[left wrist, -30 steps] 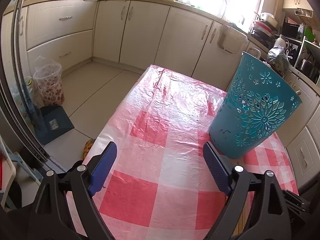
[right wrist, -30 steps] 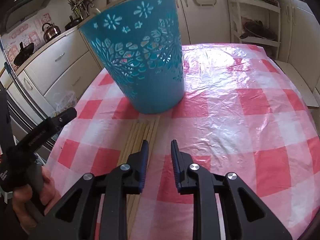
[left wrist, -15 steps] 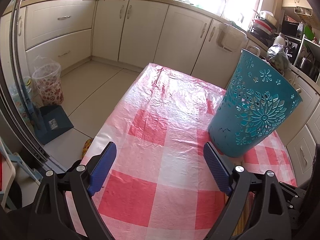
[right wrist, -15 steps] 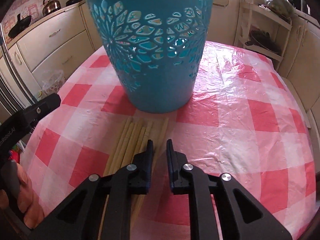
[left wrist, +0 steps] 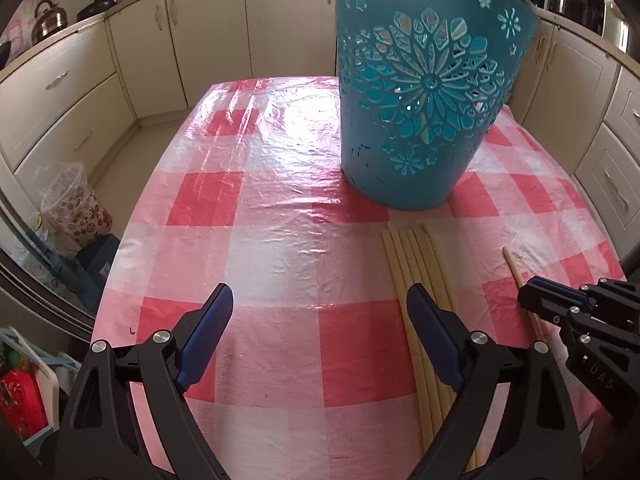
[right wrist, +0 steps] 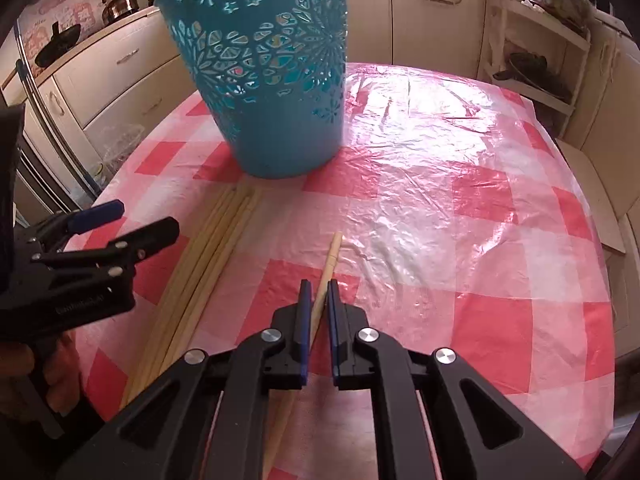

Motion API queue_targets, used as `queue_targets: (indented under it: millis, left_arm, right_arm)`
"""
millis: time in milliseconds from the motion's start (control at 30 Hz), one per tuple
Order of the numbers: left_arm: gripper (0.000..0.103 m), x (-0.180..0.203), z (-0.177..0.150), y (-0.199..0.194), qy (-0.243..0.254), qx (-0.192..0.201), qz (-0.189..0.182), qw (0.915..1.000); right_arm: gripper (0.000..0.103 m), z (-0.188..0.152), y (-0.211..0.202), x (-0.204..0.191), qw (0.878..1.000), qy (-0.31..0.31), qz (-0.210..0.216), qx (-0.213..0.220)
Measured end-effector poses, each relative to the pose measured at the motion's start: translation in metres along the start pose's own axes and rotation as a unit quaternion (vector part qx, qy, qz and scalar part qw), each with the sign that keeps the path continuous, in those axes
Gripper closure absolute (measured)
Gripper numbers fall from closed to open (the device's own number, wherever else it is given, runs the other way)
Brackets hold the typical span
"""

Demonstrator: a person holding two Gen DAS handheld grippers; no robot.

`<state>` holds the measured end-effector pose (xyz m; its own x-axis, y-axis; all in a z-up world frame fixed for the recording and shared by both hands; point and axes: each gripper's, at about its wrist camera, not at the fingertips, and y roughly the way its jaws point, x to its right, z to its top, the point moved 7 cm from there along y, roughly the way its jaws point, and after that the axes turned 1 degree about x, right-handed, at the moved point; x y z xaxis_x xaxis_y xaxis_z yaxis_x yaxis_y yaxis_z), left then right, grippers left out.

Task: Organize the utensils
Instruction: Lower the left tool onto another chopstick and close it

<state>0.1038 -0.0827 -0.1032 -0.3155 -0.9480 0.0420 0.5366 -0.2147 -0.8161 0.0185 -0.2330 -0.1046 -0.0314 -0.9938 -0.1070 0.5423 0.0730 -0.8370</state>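
The right hand-held gripper (right wrist: 317, 286) is clamped on a single pale wooden chopstick (right wrist: 330, 255), its tip jutting ahead over the pink-checked plastic-covered counter (right wrist: 460, 208). The left hand-held gripper (left wrist: 320, 300) gapes wide, empty, a bundle of pale wooden chopsticks (left wrist: 404, 252) under its right finger. Ahead stands a teal perforated plastic basket (left wrist: 420, 92).

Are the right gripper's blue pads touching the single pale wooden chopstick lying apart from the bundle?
Touching. The right wrist view shows the right gripper shut on the single pale wooden chopstick, pads pressing both its sides.

Teal floral basket (left wrist: 416, 120), pink-checked tablecloth (left wrist: 280, 240)
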Motion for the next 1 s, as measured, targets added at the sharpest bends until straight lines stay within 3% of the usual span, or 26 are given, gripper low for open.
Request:
queue_targets:
  millis: [367, 500, 600, 700, 767, 800, 900, 1000]
  left_arm:
    - [0.019, 0.012, 0.002, 0.011, 0.016, -0.028, 0.033, 0.9989]
    - [0.021, 0.010, 0.002, 0.014, 0.003, -0.037, 0.025, 0.9990]
    - [0.032, 0.012, 0.006, 0.016, 0.003, -0.037, 0.018, 0.9992]
    - [0.055, 0.015, 0.011, 0.017, 0.010, -0.030, 0.010, 0.9994]
    - [0.078, 0.017, 0.014, 0.017, 0.011, -0.028, 0.003, 0.9995]
    - [0.082, 0.017, 0.015, 0.017, 0.010, -0.029, -0.001, 0.9995]
    - [0.086, 0.015, 0.015, 0.016, 0.010, -0.039, -0.014, 0.9991]
    - [0.084, 0.018, 0.015, 0.017, 0.032, -0.049, -0.003, 0.9983]
  right_arm:
    - [0.094, -0.002, -0.002, 0.005, 0.999, 0.019, 0.029, 0.001]
    - [0.094, -0.003, -0.002, 0.006, 0.999, 0.023, 0.034, -0.001]
    - [0.094, -0.003, -0.001, 0.006, 0.999, 0.025, 0.036, -0.001]
    - [0.094, -0.002, -0.001, 0.006, 0.999, 0.028, 0.037, 0.000]
    - [0.094, -0.002, 0.000, 0.007, 0.999, 0.028, 0.037, 0.001]
    - [0.094, -0.002, 0.000, 0.007, 0.999, 0.028, 0.037, 0.001]
    - [0.094, -0.002, 0.000, 0.007, 0.999, 0.028, 0.037, 0.001]
    - [0.094, -0.002, 0.000, 0.006, 0.999, 0.029, 0.038, 0.001]
